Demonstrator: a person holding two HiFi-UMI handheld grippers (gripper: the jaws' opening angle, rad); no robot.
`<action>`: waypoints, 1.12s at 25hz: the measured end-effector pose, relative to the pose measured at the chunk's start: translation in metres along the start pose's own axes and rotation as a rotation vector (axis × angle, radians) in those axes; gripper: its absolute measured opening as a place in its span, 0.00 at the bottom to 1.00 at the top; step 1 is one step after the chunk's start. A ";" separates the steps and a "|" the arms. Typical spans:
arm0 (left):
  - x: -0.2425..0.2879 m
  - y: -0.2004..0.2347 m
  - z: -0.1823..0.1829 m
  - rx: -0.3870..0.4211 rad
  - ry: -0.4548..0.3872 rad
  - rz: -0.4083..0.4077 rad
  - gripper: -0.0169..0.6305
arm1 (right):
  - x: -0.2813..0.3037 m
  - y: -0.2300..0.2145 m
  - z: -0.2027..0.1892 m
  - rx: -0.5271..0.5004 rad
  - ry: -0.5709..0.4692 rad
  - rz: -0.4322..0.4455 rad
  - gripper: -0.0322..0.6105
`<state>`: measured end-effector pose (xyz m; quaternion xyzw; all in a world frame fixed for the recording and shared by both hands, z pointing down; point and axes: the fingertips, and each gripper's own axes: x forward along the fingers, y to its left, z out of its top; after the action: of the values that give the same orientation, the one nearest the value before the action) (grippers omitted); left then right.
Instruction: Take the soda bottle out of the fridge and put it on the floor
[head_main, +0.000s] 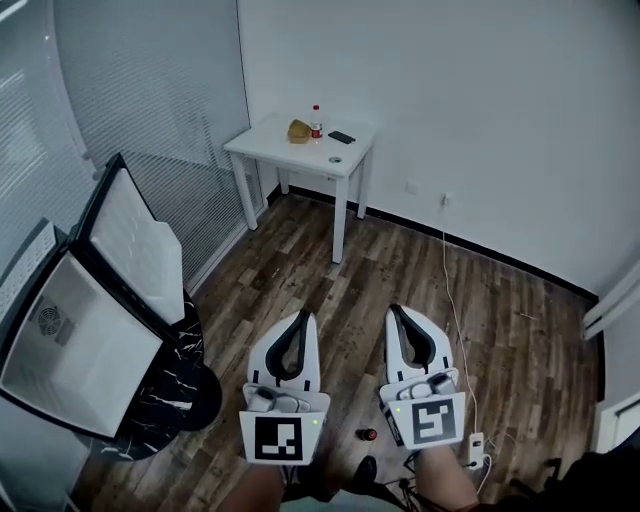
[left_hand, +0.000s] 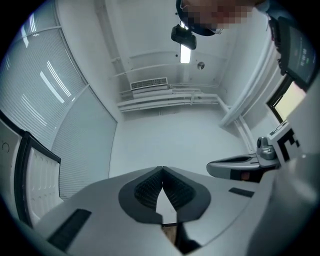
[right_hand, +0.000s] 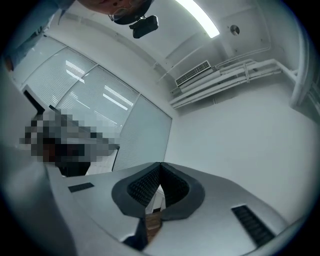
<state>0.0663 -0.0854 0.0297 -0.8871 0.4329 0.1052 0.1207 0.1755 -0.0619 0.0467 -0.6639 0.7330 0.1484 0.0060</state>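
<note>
My left gripper (head_main: 302, 318) and right gripper (head_main: 397, 312) are held side by side above the wooden floor, both shut with nothing between the pads. In the left gripper view the left gripper (left_hand: 161, 169) has its tips touching and points at a bare white wall; the right gripper (right_hand: 160, 165) looks the same in its own view. A small fridge (head_main: 70, 345) stands at the left with its door (head_main: 135, 240) swung open; the white inside that shows holds no bottle. A small bottle with a red cap (head_main: 316, 122) stands on the far white table (head_main: 270, 145).
Beside the bottle on the table lie a yellow object (head_main: 298, 131) and a dark phone (head_main: 341, 137). A small red thing (head_main: 368, 434) lies on the floor by my feet. A power strip (head_main: 476, 447) with a white cable sits at the right. The fridge rests on a black marbled stand (head_main: 170, 385).
</note>
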 end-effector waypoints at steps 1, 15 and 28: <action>-0.001 -0.001 0.003 0.002 -0.001 -0.004 0.04 | -0.001 0.000 0.006 -0.006 -0.009 -0.009 0.07; -0.013 -0.001 0.030 -0.030 -0.029 -0.005 0.04 | -0.016 0.009 0.046 -0.056 -0.078 -0.050 0.07; -0.022 -0.004 0.038 -0.021 -0.047 -0.015 0.04 | -0.026 0.013 0.054 -0.052 -0.094 -0.069 0.07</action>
<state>0.0530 -0.0552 0.0002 -0.8888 0.4222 0.1296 0.1224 0.1554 -0.0238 0.0028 -0.6809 0.7045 0.1979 0.0282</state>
